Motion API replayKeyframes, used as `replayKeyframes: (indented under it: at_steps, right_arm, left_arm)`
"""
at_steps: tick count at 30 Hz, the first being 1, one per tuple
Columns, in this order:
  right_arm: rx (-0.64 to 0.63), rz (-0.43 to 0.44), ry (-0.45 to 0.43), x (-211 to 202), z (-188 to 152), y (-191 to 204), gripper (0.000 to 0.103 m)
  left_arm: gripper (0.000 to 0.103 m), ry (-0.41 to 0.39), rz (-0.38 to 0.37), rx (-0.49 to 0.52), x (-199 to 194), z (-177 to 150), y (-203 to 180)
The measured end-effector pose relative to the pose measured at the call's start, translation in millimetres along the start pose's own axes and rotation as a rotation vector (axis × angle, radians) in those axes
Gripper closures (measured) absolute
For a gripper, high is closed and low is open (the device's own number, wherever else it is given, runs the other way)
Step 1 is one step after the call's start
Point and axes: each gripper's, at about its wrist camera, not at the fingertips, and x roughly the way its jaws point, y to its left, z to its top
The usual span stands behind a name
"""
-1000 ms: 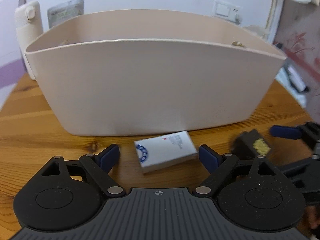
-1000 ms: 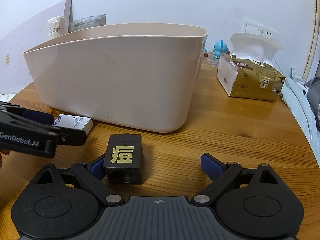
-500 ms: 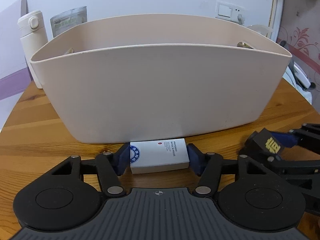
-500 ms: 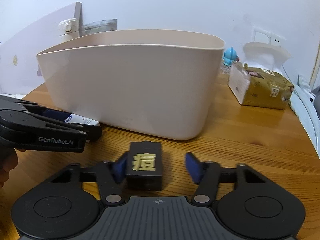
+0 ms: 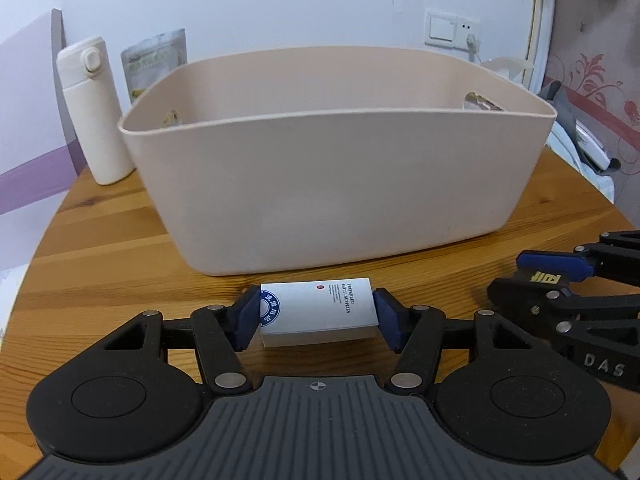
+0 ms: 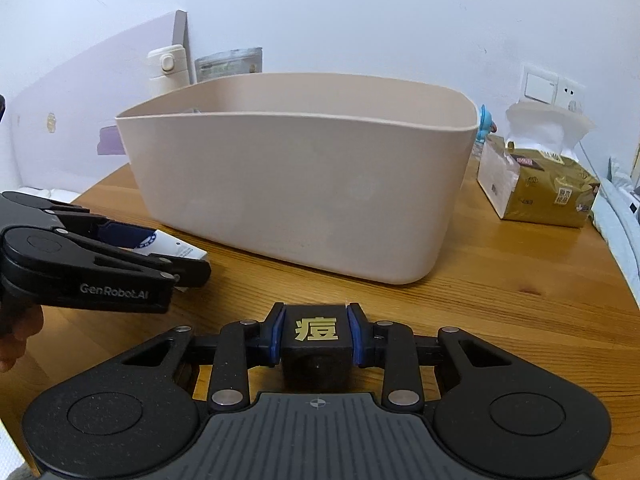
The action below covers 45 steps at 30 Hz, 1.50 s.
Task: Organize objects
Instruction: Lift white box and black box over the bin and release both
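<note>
A white box with a blue round logo (image 5: 316, 314) is held just above the wooden table (image 5: 100, 248), my left gripper (image 5: 317, 305) shut on its two short ends. A small black box with a gold character (image 6: 316, 344) sits between the blue pads of my right gripper (image 6: 316, 330), whose jaws are closing and press on both its sides. Straight ahead of both grippers stands a large beige bin (image 5: 340, 200), open at the top. The right gripper (image 5: 552, 276) shows at the right edge of the left wrist view, and the left gripper (image 6: 172, 258) at the left of the right wrist view.
A cream flask (image 5: 94, 112) and a foil pouch (image 5: 154, 64) stand behind the bin's left end. A gold tissue pack (image 6: 540, 188) and a small blue figurine (image 6: 486, 124) are to the bin's right. A hand (image 6: 16, 336) holds the left gripper.
Both grippers went from open around their boxes to shut on them. Both have risen a little and drawn back, so the bin's inside now shows.
</note>
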Motion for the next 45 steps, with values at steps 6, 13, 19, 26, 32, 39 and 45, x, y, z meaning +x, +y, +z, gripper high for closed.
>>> replayKeyframes:
  at_steps: [6,13,19,26,32,39,45]
  right_arm:
    - [0.001,0.003,-0.033,-20,5,-2,0.072]
    - [0.011,0.004,-0.092,-46,15,-6,0.072]
    - [0.023,0.003,-0.158,-64,34,-10,0.072]
    - [0.035,-0.008,-0.230,-75,61,-13,0.072]
    - [0.068,-0.023,-0.284,-71,85,-15,0.072]
    - [0.121,-0.028,-0.281,-45,109,-27,0.072]
    - [0.099,-0.043,-0.229,-16,122,-26,0.072]
  left_arm:
    - [0.042,-0.029,0.003,0.011,-19,0,2]
    - [0.042,-0.091,0.000,0.023,-51,4,8]
    - [0.042,-0.177,0.022,0.003,-75,22,15]
    - [0.042,-0.267,0.054,0.010,-85,53,15]
    - [0.042,-0.294,0.074,0.029,-72,79,10]
    - [0.042,-0.251,0.095,0.020,-37,104,9]
    - [0.042,-0.173,0.102,0.022,4,109,12]
